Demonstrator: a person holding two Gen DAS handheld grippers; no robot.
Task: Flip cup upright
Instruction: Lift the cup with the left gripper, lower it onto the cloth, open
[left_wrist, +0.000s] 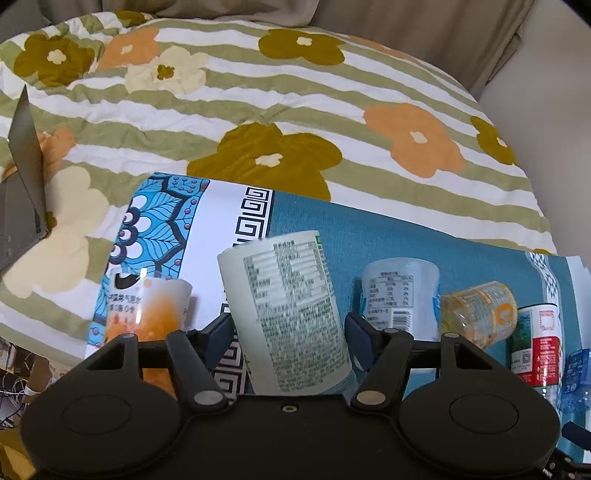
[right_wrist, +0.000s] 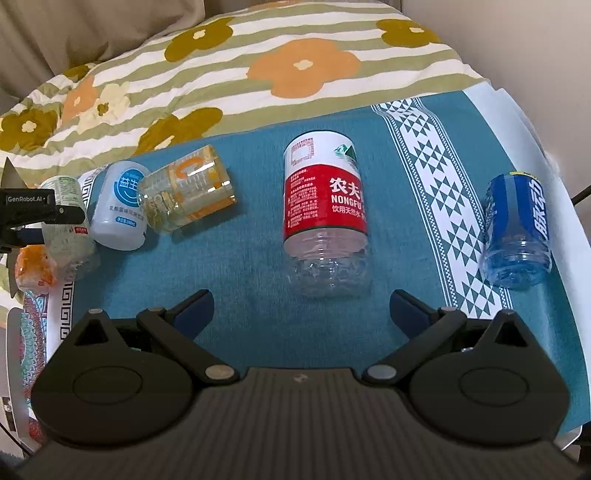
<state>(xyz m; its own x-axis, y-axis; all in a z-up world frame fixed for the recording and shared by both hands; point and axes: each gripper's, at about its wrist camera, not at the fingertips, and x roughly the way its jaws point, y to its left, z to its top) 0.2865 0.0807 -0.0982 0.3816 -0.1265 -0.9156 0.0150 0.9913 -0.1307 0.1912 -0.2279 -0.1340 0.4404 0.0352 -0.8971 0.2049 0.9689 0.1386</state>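
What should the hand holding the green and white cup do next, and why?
Probably turn the wrist to tip the green-label cup over. The left gripper has its jaws on both sides of it, while the right gripper is open and empty above the blue cloth.

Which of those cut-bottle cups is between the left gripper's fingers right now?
The green-labelled cup, covered in fine print, sits between the left gripper fingers; the others stand clear on the mat.

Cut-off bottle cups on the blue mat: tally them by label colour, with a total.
Orange-fruit label plastic cup: 1
Pale green label cup: 1
White-and-light-blue label cup: 1
Yellow-orange clear cup: 1
Red-and-white label cup: 1
Dark blue label cup: 1
Total: 6
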